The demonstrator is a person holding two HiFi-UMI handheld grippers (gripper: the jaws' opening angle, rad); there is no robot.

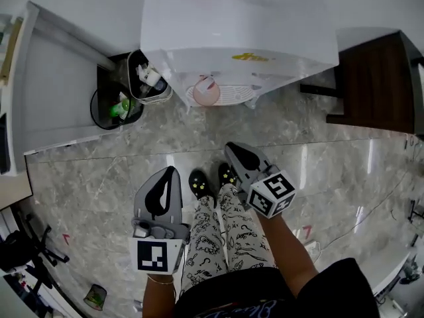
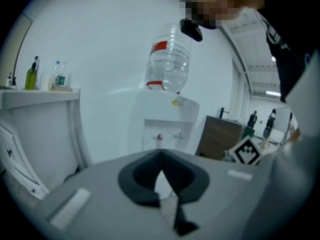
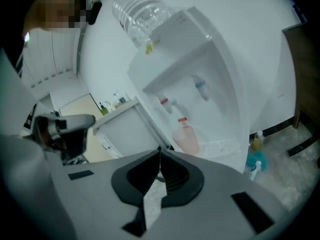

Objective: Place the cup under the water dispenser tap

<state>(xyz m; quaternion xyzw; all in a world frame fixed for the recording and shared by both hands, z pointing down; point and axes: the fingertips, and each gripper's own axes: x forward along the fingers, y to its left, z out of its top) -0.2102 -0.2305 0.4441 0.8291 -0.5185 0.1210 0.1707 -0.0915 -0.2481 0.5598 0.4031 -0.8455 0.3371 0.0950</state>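
A translucent pink cup point(image 1: 206, 93) stands on the drip tray point(image 1: 233, 97) of the white water dispenser point(image 1: 238, 25), in its recess. In the right gripper view the cup point(image 3: 187, 136) sits below the red tap point(image 3: 165, 102), with the blue tap point(image 3: 200, 87) further right. My right gripper point(image 1: 230, 147) hangs well back from the dispenser, above the floor, shut and empty; its jaw tips meet point(image 3: 160, 150). My left gripper point(image 1: 173, 169) is lower left of it, also shut with nothing held point(image 2: 160, 155), and faces the dispenser point(image 2: 167, 114) from a distance.
A black bin point(image 1: 118, 106) with bottles stands left of the dispenser, beside a white cabinet point(image 1: 59, 91). A dark wooden cabinet point(image 1: 374, 78) is on the right. Cleaning bottles point(image 3: 255, 163) stand by the dispenser's foot. The person's patterned trousers and shoes point(image 1: 199, 183) are between the grippers.
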